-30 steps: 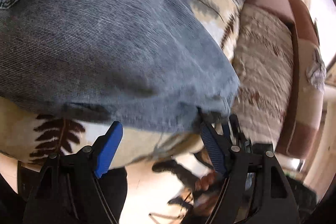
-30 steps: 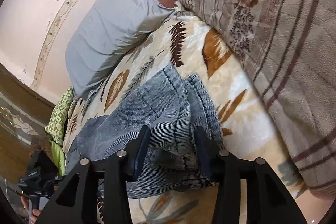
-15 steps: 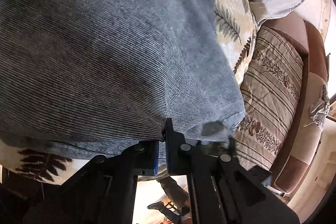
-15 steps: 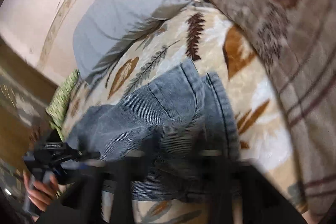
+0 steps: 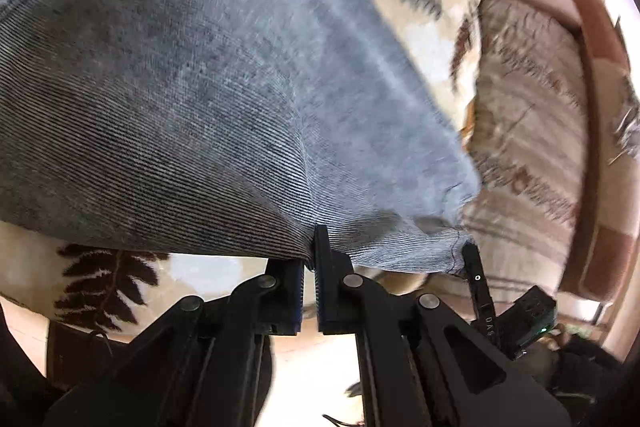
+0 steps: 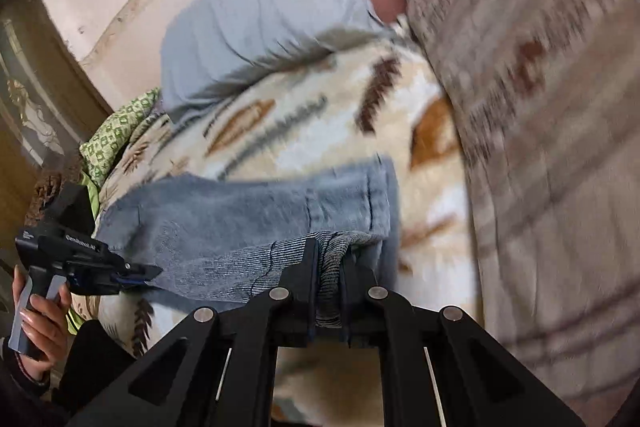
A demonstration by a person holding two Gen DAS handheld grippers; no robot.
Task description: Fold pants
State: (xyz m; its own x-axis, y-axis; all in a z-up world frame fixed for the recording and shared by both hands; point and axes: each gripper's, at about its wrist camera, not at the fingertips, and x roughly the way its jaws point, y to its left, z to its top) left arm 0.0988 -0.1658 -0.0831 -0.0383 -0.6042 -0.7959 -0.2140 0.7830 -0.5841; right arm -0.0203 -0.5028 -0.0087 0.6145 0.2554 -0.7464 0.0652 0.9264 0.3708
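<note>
Both tongs pinch ribbed blue denim pants (image 5: 224, 99): left tongs (image 5: 309, 267) clamp the hem, right tongs (image 6: 328, 287) a bunched fold, above a fleecy leaf-print blanket (image 6: 288, 131).

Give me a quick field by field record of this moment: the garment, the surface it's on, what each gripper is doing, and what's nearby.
garment: blue denim pants, partly folded over itself
surface: leaf-print blanket
left gripper: closed on the near denim edge
right gripper: closed on a bunched fold of the pants
left hand: holds the left gripper's handle
nearby: grey pillow behind the pants; striped cushion to the right; green patterned cloth at left
image quality: motion blur in both views
</note>
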